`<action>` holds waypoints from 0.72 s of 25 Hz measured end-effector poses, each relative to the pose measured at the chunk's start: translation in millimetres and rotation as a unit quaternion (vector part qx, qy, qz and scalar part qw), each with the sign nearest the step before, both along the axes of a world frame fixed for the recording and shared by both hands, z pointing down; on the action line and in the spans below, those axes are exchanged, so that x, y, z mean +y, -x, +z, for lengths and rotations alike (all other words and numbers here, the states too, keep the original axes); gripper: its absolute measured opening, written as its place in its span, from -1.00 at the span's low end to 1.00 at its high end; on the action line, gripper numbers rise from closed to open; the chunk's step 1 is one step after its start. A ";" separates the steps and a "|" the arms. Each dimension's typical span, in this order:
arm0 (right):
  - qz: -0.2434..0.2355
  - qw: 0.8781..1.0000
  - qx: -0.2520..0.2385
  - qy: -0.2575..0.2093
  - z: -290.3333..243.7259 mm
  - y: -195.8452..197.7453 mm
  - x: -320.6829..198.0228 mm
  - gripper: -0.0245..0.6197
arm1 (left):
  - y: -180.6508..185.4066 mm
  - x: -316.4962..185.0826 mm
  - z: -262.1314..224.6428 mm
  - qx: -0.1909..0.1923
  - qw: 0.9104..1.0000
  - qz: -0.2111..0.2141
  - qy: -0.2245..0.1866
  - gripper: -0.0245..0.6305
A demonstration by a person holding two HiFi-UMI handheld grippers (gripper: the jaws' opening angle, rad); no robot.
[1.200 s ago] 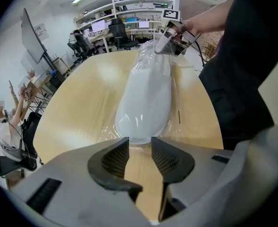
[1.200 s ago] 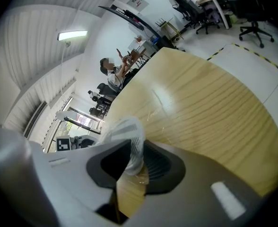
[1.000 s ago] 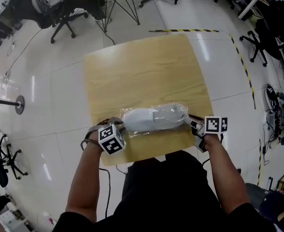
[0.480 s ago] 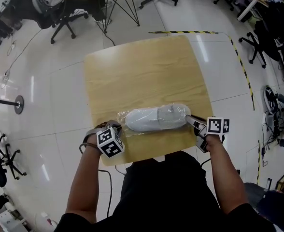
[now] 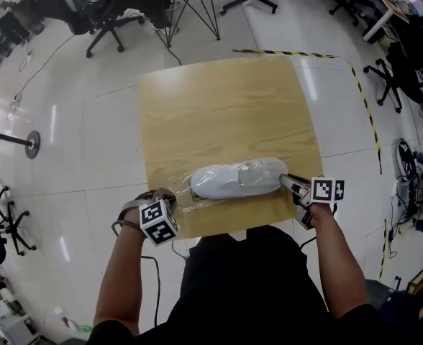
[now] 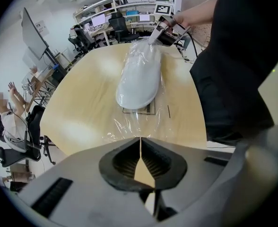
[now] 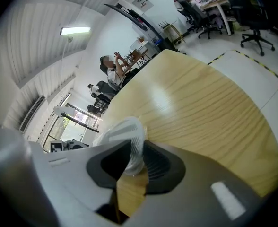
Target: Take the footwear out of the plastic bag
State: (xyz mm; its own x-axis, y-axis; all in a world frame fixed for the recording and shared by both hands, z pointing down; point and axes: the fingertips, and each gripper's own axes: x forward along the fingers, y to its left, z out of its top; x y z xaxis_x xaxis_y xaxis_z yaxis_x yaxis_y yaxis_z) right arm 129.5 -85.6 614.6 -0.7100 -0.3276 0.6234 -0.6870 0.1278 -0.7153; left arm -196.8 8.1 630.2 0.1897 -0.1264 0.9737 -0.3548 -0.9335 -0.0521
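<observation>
Jaws of left gripper (image 6: pixel 140 140), open a second ago, now closing on plastic bag (image 6: pixel 125 126) edge, film between pads. Right gripper (image 7: pixel 135 150) clamps shoe (image 5: pixel 237 178) end. Shoe inside bag, on table (image 5: pixel 226 106). Likely ready for pull-apart.

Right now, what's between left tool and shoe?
Only slack film of the plastic bag, flat on the table, per the left gripper view; the left tool, jaws closing, pinches its edge.

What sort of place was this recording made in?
Probably an open-plan office or lab workspace: wheeled office chairs stand around, desks carry monitors, and yellow-black floor tape marks off the area beside the wooden table.
</observation>
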 end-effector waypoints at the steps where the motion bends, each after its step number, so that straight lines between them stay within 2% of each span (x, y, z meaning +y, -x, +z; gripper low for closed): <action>1: -0.003 1.000 0.002 0.000 -0.4 -0.1 0.2 -0.65 | 2.7 4.4 -0.1 -0.001 1.000 -0.004 0.002 -0.88; 9: -0.043 0.999 0.018 -0.005 -5.9 3.1 1.5 -0.65 | 25.2 23.6 1.5 -0.013 1.000 -0.027 0.003 -0.88; 12: -0.045 0.999 0.021 -0.005 -6.9 3.5 2.3 -0.65 | 40.6 21.2 5.6 -0.028 0.999 -0.038 0.000 -0.87; 15: -0.041 0.999 0.019 -0.005 -9.6 4.6 1.8 -0.65 | 50.4 11.9 -5.7 -0.023 0.998 -0.054 -0.002 -0.51; 16: -0.041 0.999 0.019 -0.004 -10.5 5.4 1.3 -0.65 | 48.6 6.7 -15.8 -0.009 0.998 -0.059 -0.005 -0.44; 18: -0.040 0.999 0.020 -0.004 -11.3 6.0 1.7 -0.65 | 36.2 -5.0 -36.8 0.030 0.998 -0.059 -0.018 -0.42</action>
